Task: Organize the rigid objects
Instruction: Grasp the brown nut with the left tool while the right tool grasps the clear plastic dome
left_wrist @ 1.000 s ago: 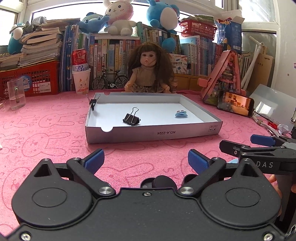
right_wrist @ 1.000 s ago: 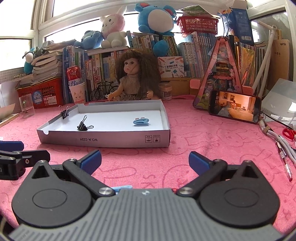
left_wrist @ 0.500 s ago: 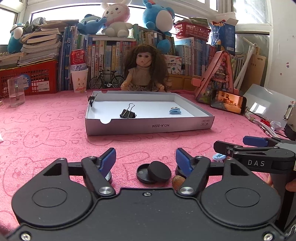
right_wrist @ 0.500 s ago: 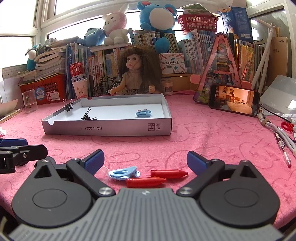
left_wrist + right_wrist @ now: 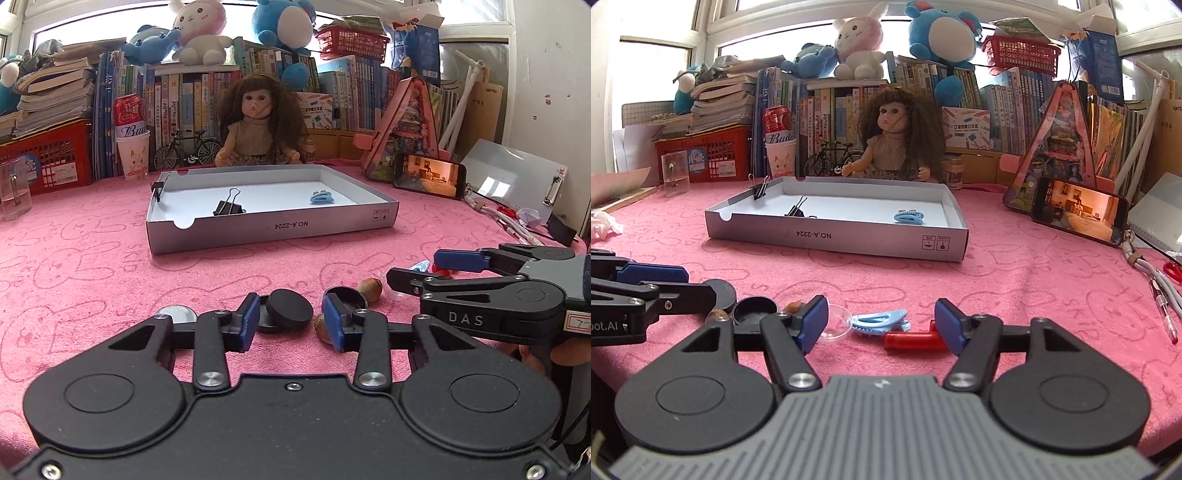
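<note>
A white cardboard tray (image 5: pixel 280 227) (image 5: pixel 827 236) holds a black binder clip (image 5: pixel 228 207) (image 5: pixel 798 211) and a blue hair clip (image 5: pixel 322 197) (image 5: pixel 908 218); another binder clip (image 5: pixel 158 187) grips its rim. My left gripper (image 5: pixel 290 323) is open around a black round lid (image 5: pixel 290 309), not touching it. A nut (image 5: pixel 369 288) lies beside it. My right gripper (image 5: pixel 881 325) is open around a blue hair clip (image 5: pixel 879 319) and a red crayon (image 5: pixel 912 340). A clear disc (image 5: pixel 834 325) lies by its left finger.
A doll (image 5: pixel 258 125), books, plush toys, a red basket (image 5: pixel 48 162) and a cup (image 5: pixel 133 155) line the back. A phone (image 5: pixel 1078 210) stands right. Pens and cables (image 5: pixel 1160 291) lie far right. A glass (image 5: pixel 13 192) stands left.
Both grippers have pulled back and lowered, bringing the small objects into view between the fingers. Both jaws have narrowed, the left more than the right.
</note>
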